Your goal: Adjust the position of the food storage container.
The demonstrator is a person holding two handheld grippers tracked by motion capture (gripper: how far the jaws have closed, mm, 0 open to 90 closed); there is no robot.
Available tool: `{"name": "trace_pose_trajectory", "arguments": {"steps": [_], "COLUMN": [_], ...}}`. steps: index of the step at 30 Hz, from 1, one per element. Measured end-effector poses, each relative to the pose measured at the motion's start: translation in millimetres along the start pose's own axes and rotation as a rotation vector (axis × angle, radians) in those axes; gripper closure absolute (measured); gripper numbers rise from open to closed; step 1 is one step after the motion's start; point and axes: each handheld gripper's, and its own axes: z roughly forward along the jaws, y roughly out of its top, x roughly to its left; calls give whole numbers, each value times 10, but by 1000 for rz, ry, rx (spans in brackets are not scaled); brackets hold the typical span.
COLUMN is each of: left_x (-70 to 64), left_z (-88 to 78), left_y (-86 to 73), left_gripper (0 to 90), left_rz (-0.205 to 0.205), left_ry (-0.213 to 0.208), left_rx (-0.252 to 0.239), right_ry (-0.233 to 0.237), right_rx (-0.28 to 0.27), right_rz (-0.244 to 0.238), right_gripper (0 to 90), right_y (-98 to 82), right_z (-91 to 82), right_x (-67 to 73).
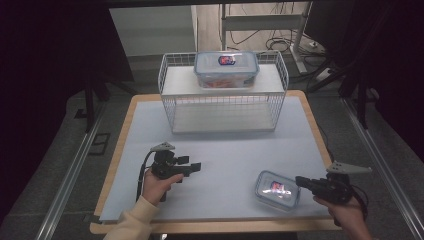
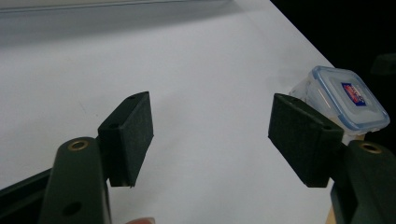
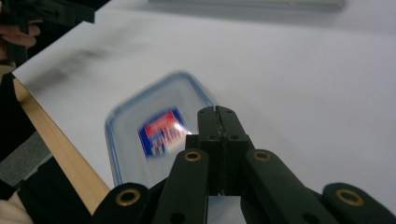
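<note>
My right gripper [image 1: 301, 181] is squeezed together with nothing in it, right by the little box [image 1: 276, 189] near the table's front edge. A bump could push it off. My left gripper [image 1: 194, 167] waits apart, empty

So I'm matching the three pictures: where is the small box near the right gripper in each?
High view: small box at lower right, beside the shut right gripper.
Left gripper view: right edge.
Right gripper view: centre-left, behind the jaws.
Shared landmark: its red-and-blue label.
</note>
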Motion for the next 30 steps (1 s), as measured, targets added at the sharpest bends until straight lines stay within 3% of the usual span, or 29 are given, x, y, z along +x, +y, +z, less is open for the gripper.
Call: {"name": "trace_pose_trajectory", "arguments": {"steps": [7,11,15,30], "left_x": [12,16,32,81], "left_z": [30,38,21,-7], "left_y": [1,5,6,-19], "left_gripper": [306,309,309,308], "left_rz": [-4,-3,-3,-20], "left_ry": [-1,16,23,34], "left_rx": [10,3,-1,-3], "right_ry": [-64,-68,-50,-20], "right_rx": [58,146,221,216], "right_rz": [1,3,-31,-45], "right_gripper": [891,890,891,891], "right_y": [-279,-412,-448,-367], "right_z": [-178,-107,15,208], "right_x": [-31,23,82,202]}}
